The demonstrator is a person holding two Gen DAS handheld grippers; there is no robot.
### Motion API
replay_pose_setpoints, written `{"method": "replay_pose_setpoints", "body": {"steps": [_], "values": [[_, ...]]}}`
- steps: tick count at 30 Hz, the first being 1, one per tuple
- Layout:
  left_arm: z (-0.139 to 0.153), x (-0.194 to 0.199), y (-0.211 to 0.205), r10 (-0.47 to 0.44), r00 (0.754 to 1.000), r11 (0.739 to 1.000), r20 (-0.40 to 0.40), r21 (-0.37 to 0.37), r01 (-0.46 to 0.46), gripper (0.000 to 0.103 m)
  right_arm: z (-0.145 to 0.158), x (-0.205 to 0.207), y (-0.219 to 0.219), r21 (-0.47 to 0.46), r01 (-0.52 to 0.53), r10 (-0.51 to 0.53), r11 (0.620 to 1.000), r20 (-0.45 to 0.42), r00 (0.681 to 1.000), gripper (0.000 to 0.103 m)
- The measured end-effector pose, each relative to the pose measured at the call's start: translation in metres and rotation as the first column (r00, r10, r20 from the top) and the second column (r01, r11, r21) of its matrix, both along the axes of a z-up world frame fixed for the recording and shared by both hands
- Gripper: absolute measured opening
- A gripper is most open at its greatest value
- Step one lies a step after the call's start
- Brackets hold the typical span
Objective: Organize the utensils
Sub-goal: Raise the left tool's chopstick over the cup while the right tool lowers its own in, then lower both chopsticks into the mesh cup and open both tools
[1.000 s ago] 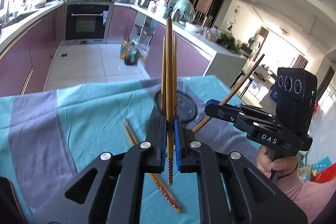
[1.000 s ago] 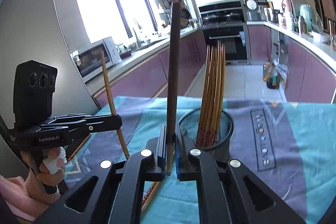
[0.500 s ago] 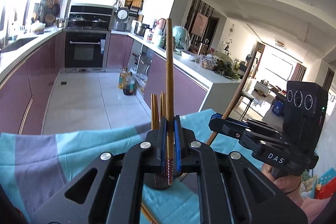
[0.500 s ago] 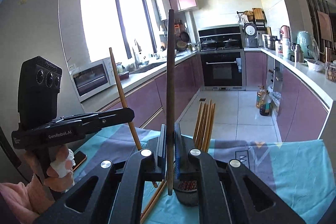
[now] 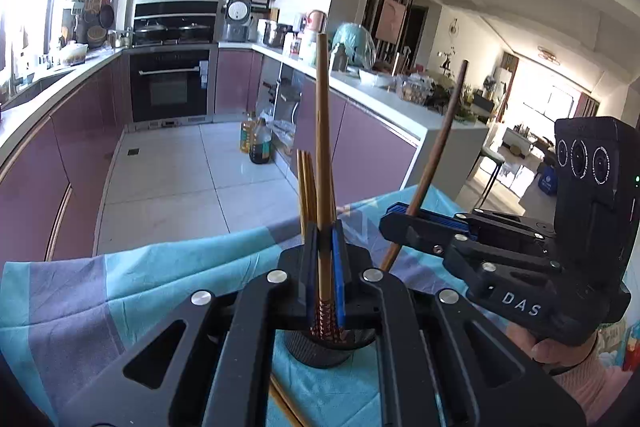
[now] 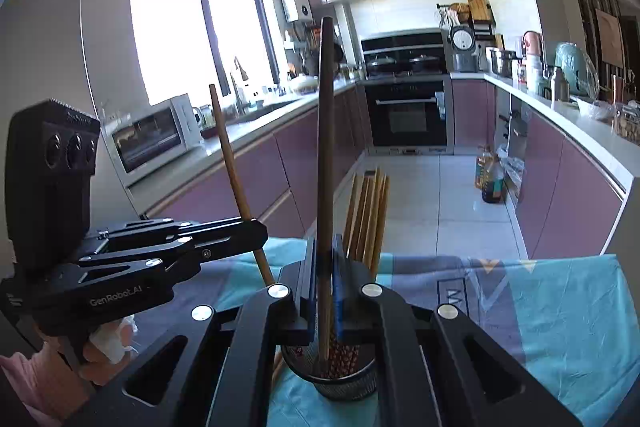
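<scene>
Left hand-held gripper [image 5: 325, 267] is clamping a light chopstick [image 5: 322, 155] upright, right hand-held gripper [image 6: 325, 279] is clamping a dark chopstick [image 6: 326, 147], both over the mesh holder [image 6: 344, 383] on the bench.

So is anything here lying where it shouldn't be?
Yes: loose chopsticks lie flat on the cloth beside the holder, while the others stand inside it. Each pair of tongs is shut on one chopstick above it.
</scene>
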State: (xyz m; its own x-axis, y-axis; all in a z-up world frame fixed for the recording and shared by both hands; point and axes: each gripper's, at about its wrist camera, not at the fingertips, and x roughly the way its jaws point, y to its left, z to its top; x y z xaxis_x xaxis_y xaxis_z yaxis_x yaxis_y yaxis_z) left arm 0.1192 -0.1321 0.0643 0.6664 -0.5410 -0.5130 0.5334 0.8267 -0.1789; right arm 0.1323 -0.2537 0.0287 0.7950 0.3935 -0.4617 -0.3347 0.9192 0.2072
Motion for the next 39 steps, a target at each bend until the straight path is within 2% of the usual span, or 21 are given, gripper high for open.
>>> {"method": "replay_pose_setpoints", "body": {"steps": [10, 15, 23, 32, 35, 39], "values": [[-0.032, 0.017, -0.010, -0.026, 0.997, 0.993, -0.069, 0.115, 0.034, 0.007, -0.028, 0.013, 0.012, -0.018, -0.029, 0.027, 0.999, -0.116, 0.993, 0.006], [-0.044, 0.027, -0.015, -0.032, 0.993, 0.988, -0.110, 0.149, 0.049, 0.007, -0.035, 0.020, 0.013, -0.013, -0.018, 0.016, 1.000, -0.141, 0.990, 0.006], [-0.055, 0.047, -0.014, -0.027, 0.990, 0.989, -0.141, 0.138, 0.046, 0.008, -0.040, 0.026, 0.011, 0.000, 0.007, -0.007, 1.000, -0.151, 0.989, 0.007], [-0.060, 0.042, -0.012, -0.017, 0.988, 0.992, -0.151, 0.118, 0.036, 0.008, -0.041, 0.028, 0.010, 0.006, 0.015, -0.014, 1.000, -0.152, 0.988, 0.009], [-0.061, 0.040, -0.006, -0.007, 0.988, 0.994, -0.152, 0.105, 0.023, 0.017, -0.041, 0.026, 0.011, 0.015, 0.009, -0.006, 1.000, -0.156, 0.988, 0.010], [-0.061, 0.032, 0.005, 0.016, 0.991, 0.995, -0.129, 0.096, -0.003, 0.021, -0.042, 0.019, 0.012, 0.015, -0.006, 0.008, 1.000, -0.150, 0.989, 0.011]]}}
